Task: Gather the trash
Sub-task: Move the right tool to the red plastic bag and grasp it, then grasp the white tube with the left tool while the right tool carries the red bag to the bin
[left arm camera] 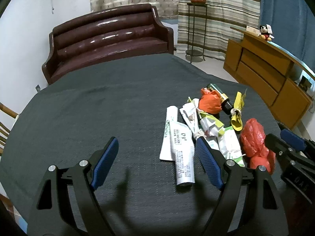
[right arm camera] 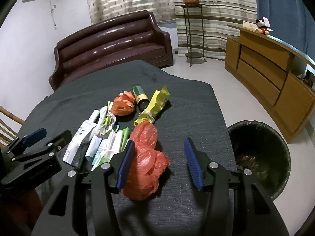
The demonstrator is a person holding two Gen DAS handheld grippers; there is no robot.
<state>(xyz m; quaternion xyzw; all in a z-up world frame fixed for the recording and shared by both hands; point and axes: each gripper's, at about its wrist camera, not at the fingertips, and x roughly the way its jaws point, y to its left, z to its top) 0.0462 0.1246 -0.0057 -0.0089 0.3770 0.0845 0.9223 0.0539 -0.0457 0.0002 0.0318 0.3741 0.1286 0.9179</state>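
A heap of trash lies on the dark cloth-covered table (left arm camera: pixel 98 106): a white tube (left arm camera: pixel 182 153), crumpled paper packets (left arm camera: pixel 208 125), an orange bag ball (left arm camera: pixel 209 103), a green bottle (right arm camera: pixel 140 96), a yellow wrapper (right arm camera: pixel 155 106) and a red plastic bag (right arm camera: pixel 145 167). My left gripper (left arm camera: pixel 157 139) is open low over the table, with the white tube lying just inside its right finger. My right gripper (right arm camera: pixel 159 140) is open around the red bag. The bag rests against the left pad and stands apart from the right one.
A black lined trash bin (right arm camera: pixel 259 157) stands on the floor beside the table's right edge. A brown sofa (left arm camera: pixel 110 41) is behind the table, a wooden cabinet (right arm camera: pixel 271 74) at the right, and a plant stand (right arm camera: pixel 194 29) by the curtain.
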